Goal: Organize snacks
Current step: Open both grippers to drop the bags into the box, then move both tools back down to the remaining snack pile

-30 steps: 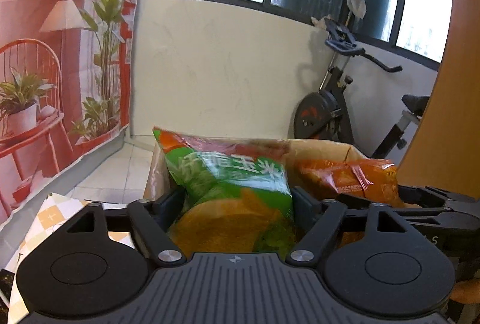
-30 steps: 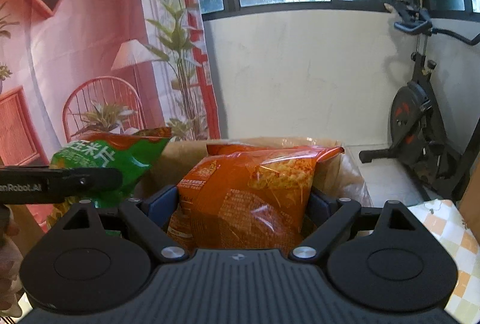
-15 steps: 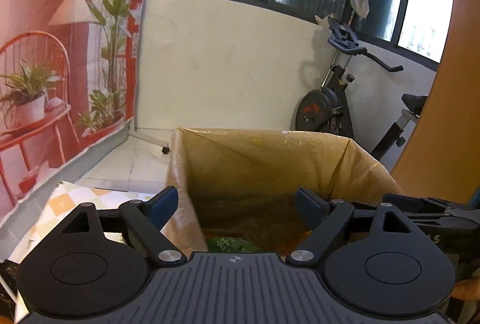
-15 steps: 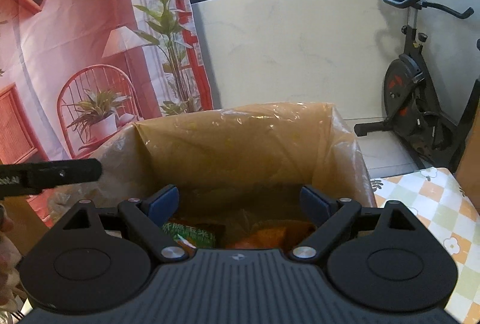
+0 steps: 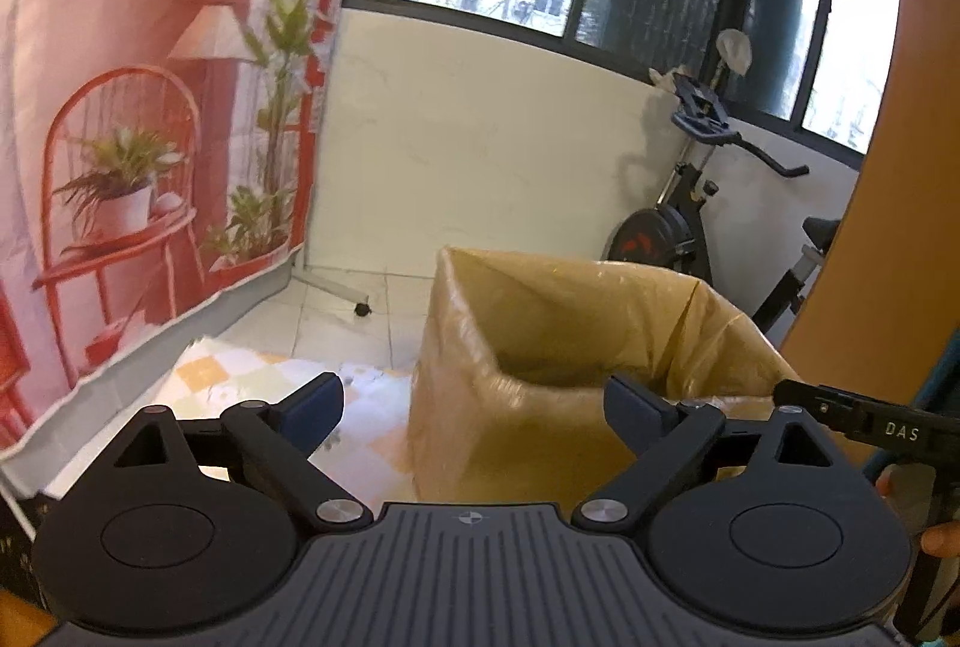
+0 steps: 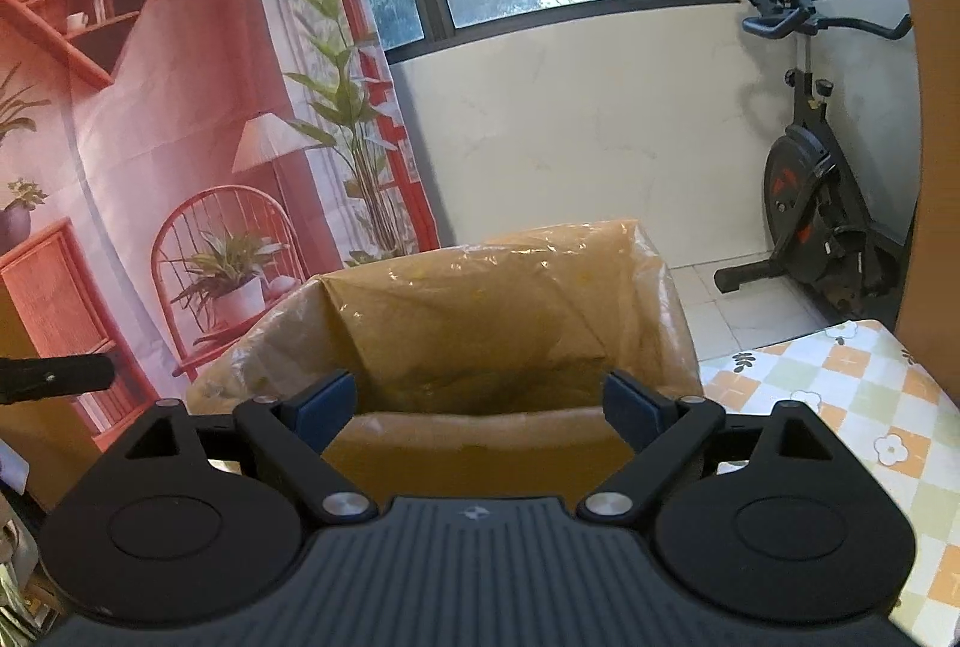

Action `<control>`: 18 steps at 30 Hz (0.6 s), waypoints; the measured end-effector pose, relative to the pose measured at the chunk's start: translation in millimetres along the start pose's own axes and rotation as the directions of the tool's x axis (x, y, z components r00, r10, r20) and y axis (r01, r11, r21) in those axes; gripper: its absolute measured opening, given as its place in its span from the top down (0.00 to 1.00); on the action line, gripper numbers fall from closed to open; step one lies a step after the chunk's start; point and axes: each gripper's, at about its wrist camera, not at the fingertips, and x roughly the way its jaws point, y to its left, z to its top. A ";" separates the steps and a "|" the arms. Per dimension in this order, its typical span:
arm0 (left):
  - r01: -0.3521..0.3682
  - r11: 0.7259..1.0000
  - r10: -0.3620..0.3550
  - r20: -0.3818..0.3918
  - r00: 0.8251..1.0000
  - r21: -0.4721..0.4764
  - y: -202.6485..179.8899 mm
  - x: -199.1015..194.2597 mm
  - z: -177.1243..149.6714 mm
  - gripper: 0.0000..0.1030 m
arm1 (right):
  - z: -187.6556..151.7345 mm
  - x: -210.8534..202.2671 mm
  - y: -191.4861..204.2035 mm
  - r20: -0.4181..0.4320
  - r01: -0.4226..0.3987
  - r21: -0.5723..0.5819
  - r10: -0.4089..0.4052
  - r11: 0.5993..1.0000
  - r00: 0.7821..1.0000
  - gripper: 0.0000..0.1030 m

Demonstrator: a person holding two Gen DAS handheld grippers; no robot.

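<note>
A tall box lined with a yellowish plastic bag (image 5: pixel 576 347) (image 6: pixel 498 323) stands on the checked tablecloth in front of both grippers. My left gripper (image 5: pixel 474 407) sits at the box's near left corner, its jaws still opening and nothing between them. My right gripper (image 6: pixel 477 404) is open and bare, level with the box's near rim. No snack bag shows in either view; the inside of the box is hidden below its rim. The right gripper's body (image 5: pixel 870 425) shows at the right edge of the left wrist view, the left gripper's body (image 6: pixel 54 377) at the left edge of the right wrist view.
A checked tablecloth (image 6: pixel 852 395) (image 5: pixel 240 377) covers the table around the box. An exercise bike (image 6: pixel 822 203) stands by the white wall under the windows. A printed red backdrop (image 5: pixel 120 137) hangs on the left. An orange panel (image 5: pixel 888 227) rises at the right.
A second ago the left gripper held a green snack bag and the right an orange one over the box. Both let go, the bags dropped in, and the grippers drew back.
</note>
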 end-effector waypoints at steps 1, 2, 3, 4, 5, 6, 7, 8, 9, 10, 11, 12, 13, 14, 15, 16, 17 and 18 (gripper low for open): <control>-0.004 1.000 0.004 0.001 1.000 -0.010 2.9 -4.4 -4.2 0.08 | -3.0 -4.0 0.4 0.003 0.003 -0.004 -0.003 1.000 1.000 0.09; -0.010 1.000 0.010 0.000 1.000 -0.019 5.8 -7.5 -8.5 0.08 | -5.4 -6.9 2.4 0.004 0.006 -0.011 -0.006 1.000 1.000 0.09; -0.017 1.000 0.017 -0.001 1.000 -0.027 8.1 -9.9 -11.7 0.08 | -9.1 -10.6 3.0 0.004 0.007 -0.020 -0.007 1.000 1.000 0.09; -0.024 0.999 0.024 -0.003 1.000 -0.032 9.2 -11.8 -15.4 0.08 | -13.4 -14.8 3.5 0.004 0.009 -0.030 -0.009 1.000 1.000 0.08; -0.031 0.999 0.030 -0.007 1.000 -0.037 10.4 -13.0 -19.5 0.08 | -17.0 -18.1 3.8 0.004 0.011 -0.038 -0.011 0.999 1.000 0.07; -0.035 0.999 0.035 -0.013 0.999 -0.040 11.5 -13.2 -22.8 0.08 | -21.0 -21.2 3.7 0.005 0.013 -0.044 -0.013 0.999 1.000 0.07; -0.039 0.998 0.039 -0.020 0.999 -0.041 12.2 -13.0 -26.5 0.08 | -26.6 -23.6 4.0 0.004 0.017 -0.049 -0.016 0.999 1.000 0.07; -0.044 0.998 0.043 -0.027 0.999 -0.042 12.8 -12.5 -30.3 0.08 | -31.0 -25.7 3.6 0.001 0.021 -0.052 -0.021 0.998 1.000 0.07; -0.051 0.998 0.049 -0.034 0.998 -0.045 13.4 -11.6 -34.3 0.08 | -35.7 -27.7 2.6 -0.004 0.026 -0.053 -0.026 0.998 1.000 0.07; -0.055 0.997 0.053 -0.040 0.998 -0.050 15.0 -12.2 -37.8 0.08 | -40.3 -29.5 1.4 -0.009 0.028 -0.055 -0.028 0.998 1.000 0.07; -0.057 0.997 0.054 -0.049 0.997 -0.061 15.5 -11.0 -42.3 0.08 | -45.5 -30.6 0.1 -0.015 0.027 -0.058 -0.028 0.998 0.999 0.07; -0.055 0.996 0.050 -0.059 0.997 -0.073 16.6 -10.8 -47.0 0.08 | -49.4 -31.5 -1.1 -0.021 0.030 -0.061 -0.031 0.998 0.999 0.07; -0.049 0.995 0.043 -0.068 0.997 -0.083 16.6 -9.5 -50.5 0.08 | -53.2 -31.9 -2.1 -0.028 0.035 -0.068 -0.037 0.997 0.999 0.07; -0.045 0.995 0.038 -0.076 0.996 -0.089 15.6 -8.2 -54.1 0.08 | -57.4 -32.7 -2.7 -0.036 0.043 -0.081 -0.046 0.996 0.998 0.07; -0.044 0.995 0.037 -0.083 0.996 -0.090 14.2 -7.2 -57.6 0.08 | -60.7 -33.8 -3.3 -0.039 0.049 -0.091 -0.053 0.995 0.998 0.07; -0.045 0.995 0.037 -0.088 0.995 -0.089 13.3 -5.8 -60.6 0.08 | -64.2 -34.9 -4.2 -0.042 0.053 -0.101 -0.058 0.993 0.997 0.07; -0.048 0.995 0.039 -0.093 0.995 -0.091 12.0 -4.0 -63.1 0.08 | -68.1 -35.7 -5.5 -0.050 0.057 -0.108 -0.062 0.993 0.997 0.07; -0.050 0.994 0.041 -0.099 0.994 -0.095 11.3 -2.4 -65.6 0.08 | -71.1 -36.1 -7.4 -0.057 0.058 -0.111 -0.065 0.992 0.996 0.07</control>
